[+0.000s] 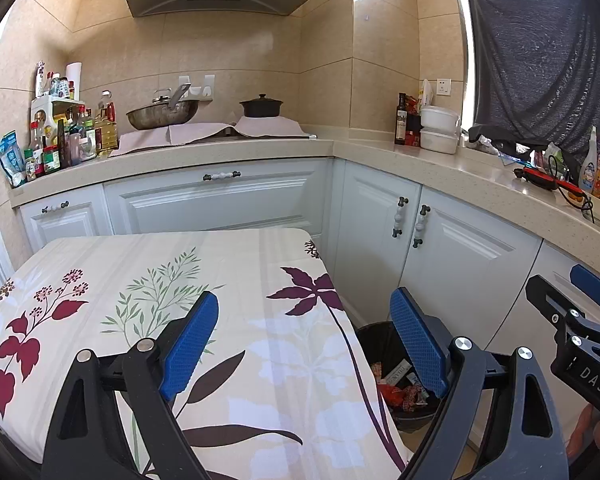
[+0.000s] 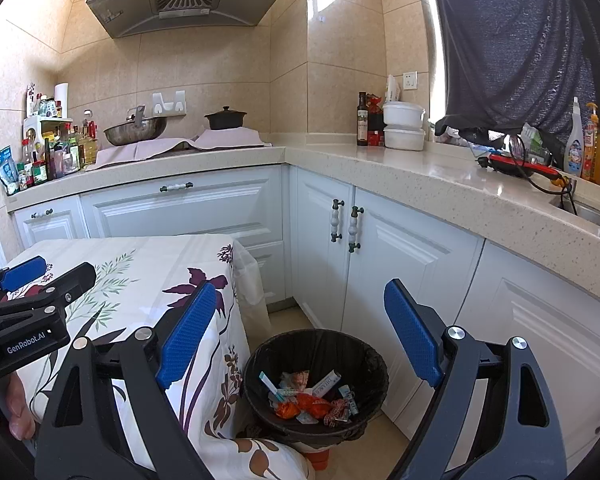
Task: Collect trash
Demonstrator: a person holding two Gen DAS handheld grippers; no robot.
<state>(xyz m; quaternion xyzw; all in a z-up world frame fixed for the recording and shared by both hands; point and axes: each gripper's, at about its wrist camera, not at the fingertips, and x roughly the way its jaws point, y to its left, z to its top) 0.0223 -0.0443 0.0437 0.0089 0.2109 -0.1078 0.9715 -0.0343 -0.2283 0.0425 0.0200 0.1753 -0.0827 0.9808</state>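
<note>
A black trash bin (image 2: pixel 316 344) with a black liner stands on the floor between the table and the cabinets; it shows partly in the left wrist view (image 1: pixel 374 338). Several wrappers (image 2: pixel 312 400), red, orange and white, lie inside it. My right gripper (image 2: pixel 300 336) is open and empty, held above the bin. My left gripper (image 1: pixel 304 340) is open and empty, over the right edge of the table (image 1: pixel 140 280), which has a floral cloth. Each gripper shows at the edge of the other's view.
White cabinets (image 2: pixel 400 264) under a beige L-shaped counter (image 2: pixel 420 176) close in the back and right. On the counter are a wok (image 2: pixel 136 130), a black pot (image 2: pixel 225 118), bottles (image 2: pixel 52 152), white containers (image 2: pixel 403 126) and a red tool (image 2: pixel 520 166).
</note>
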